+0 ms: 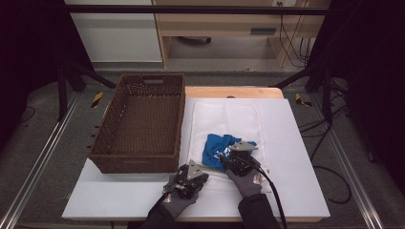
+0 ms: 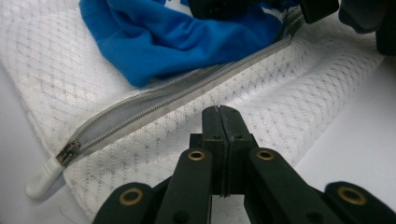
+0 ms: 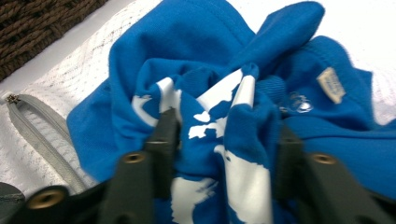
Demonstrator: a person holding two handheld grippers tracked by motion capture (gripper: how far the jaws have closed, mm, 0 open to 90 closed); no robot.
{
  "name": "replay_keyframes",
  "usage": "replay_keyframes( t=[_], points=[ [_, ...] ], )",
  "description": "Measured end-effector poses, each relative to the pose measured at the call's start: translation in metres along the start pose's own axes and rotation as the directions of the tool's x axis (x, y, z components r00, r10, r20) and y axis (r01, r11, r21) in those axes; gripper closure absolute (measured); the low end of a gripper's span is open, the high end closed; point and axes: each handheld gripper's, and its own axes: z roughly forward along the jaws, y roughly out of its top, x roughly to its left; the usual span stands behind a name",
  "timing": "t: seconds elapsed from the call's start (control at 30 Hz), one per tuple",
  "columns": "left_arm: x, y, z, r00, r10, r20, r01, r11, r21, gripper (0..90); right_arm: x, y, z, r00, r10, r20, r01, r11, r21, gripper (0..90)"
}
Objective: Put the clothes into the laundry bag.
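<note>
Now blue garment [image 3: 205, 93] bunched between right tongs [image 3: 224, 140].

Wicker basket [image 1: 138, 126] blocks the left of the worktop [image 1: 291, 157]; its right wall stands just beside the mesh bag [image 1: 224, 119], leaving a narrow lane. Right of the bag, bare worktop gives wide passage. The blue garment [image 1: 215, 148] bulks up mid-bag. Both tongs [image 1: 191, 179] [image 1: 236, 160] crowd the near edge.
</note>
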Motion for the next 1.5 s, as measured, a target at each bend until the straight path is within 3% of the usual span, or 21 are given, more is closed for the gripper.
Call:
replay_keyframes(
  t=[0.03, 0.13, 0.27, 0.3, 0.47, 0.57, 0.67, 0.77, 0.9, 1.03, 1.13, 1.2, 1.33, 1.43, 1.47, 1.5],
  points=[
    [0.0, 0.0, 0.0, 1.0, 0.001, 0.0, -0.001, 1.0, 0.0, 89.5, -0.001, 0.0, -0.001, 0.9999, 0.01, 0.001, -0.01, 0.9999, 0.001, 64.6],
    [0.0, 0.0, 0.0, 1.0, 0.0, 0.001, 0.0, 1.0, 0.0, 89.4, -0.002, 0.001, -0.003, 0.9998, 0.021, -0.001, -0.021, 0.9998, 0.002, 66.1],
    [0.0, 0.0, 0.0, 1.0, 0.0, 0.001, 0.0, 1.0, 0.0, 89.4, -0.006, 0.006, -0.015, 0.9995, 0.03, -0.003, -0.03, 0.9984, -0.047, 67.2],
    [0.0, 0.0, 0.0, 1.0, 0.001, 0.001, -0.001, 1.0, 0.001, 89.3, -0.009, 0.01, -0.025, 0.9992, 0.039, -0.002, -0.039, 0.9956, -0.085, 67.4],
    [0.0, 0.0, 0.0, 1.0, 0.002, 0.0, -0.002, 1.0, 0.001, 89.3, -0.022, 0.018, -0.046, 0.9971, 0.076, 0.006, -0.074, 0.9867, -0.145, 67.5],
    [0.0, 0.0, 0.0, 1.0, 0.002, 0.001, -0.002, 1.0, 0.001, 89.4, -0.037, 0.026, -0.067, 0.9952, 0.089, 0.041, -0.08, 0.9783, -0.191, 67.7],
    [0.0, 0.0, 0.0, 1.0, 0.003, 0.001, -0.003, 1.0, 0.0, 89.3, -0.046, 0.03, -0.077, 0.9932, 0.094, 0.069, -0.078, 0.9746, -0.21, 67.7],
    [0.0, 0.0, 0.0, 1.0, 0.003, 0.001, -0.003, 1.0, 0.0, 89.3, -0.066, 0.03, -0.094, 0.9844, 0.116, 0.132, -0.083, 0.9686, -0.235, 67.6],
    [0.0, 0.0, 0.0, 1.0, 0.005, -0.001, -0.005, 1.0, 0.001, 89.3, -0.079, 0.022, -0.099, 0.9774, 0.117, 0.176, -0.077, 0.9718, -0.223, 67.4],
    [0.0, 0.0, 0.0, 1.0, 0.005, 0.0, -0.005, 1.0, 0.0, 89.2, -0.094, -0.002, -0.085, 0.9676, 0.125, 0.219, -0.095, 0.985, -0.144, 66.4],
    [0.0, 0.0, 0.0, 1.0, 0.007, -0.001, -0.007, 1.0, 0.0, 89.2, -0.099, -0.012, -0.075, 0.9643, 0.12, 0.236, -0.096, 0.9892, -0.111, 65.8],
    [0.0, 0.0, 0.0, 1.0, 0.007, -0.001, -0.007, 1.0, 0.0, 89.2, -0.105, -0.023, -0.065, 0.9647, 0.118, 0.236, -0.101, 0.9916, -0.081, 63.8],
    [0.0, 0.0, 0.0, 1.0, 0.007, -0.002, -0.007, 1.0, 0.0, 89.2, -0.107, -0.028, -0.062, 0.9671, 0.123, 0.223, -0.107, 0.9908, -0.083, 56.6],
    [0.0, 0.0, 0.0, 1.0, 0.006, -0.001, -0.006, 1.0, 0.0, 89.1, -0.108, -0.025, -0.071, 0.9698, 0.138, 0.201, -0.114, 0.9856, -0.124, 38.0],
    [0.0, 0.0, 0.0, 1.0, 0.006, -0.001, -0.006, 1.0, 0.0, 89.1, -0.108, -0.025, -0.071, 0.9698, 0.138, 0.201, -0.114, 0.9856, -0.124, 38.0],
    [0.0, 0.0, 0.0, 1.0, 0.006, -0.001, -0.006, 1.0, 0.0, 89.2, -0.107, -0.023, -0.078, 0.969, 0.143, 0.202, -0.113, 0.982, -0.152, 28.3]
  ],
)
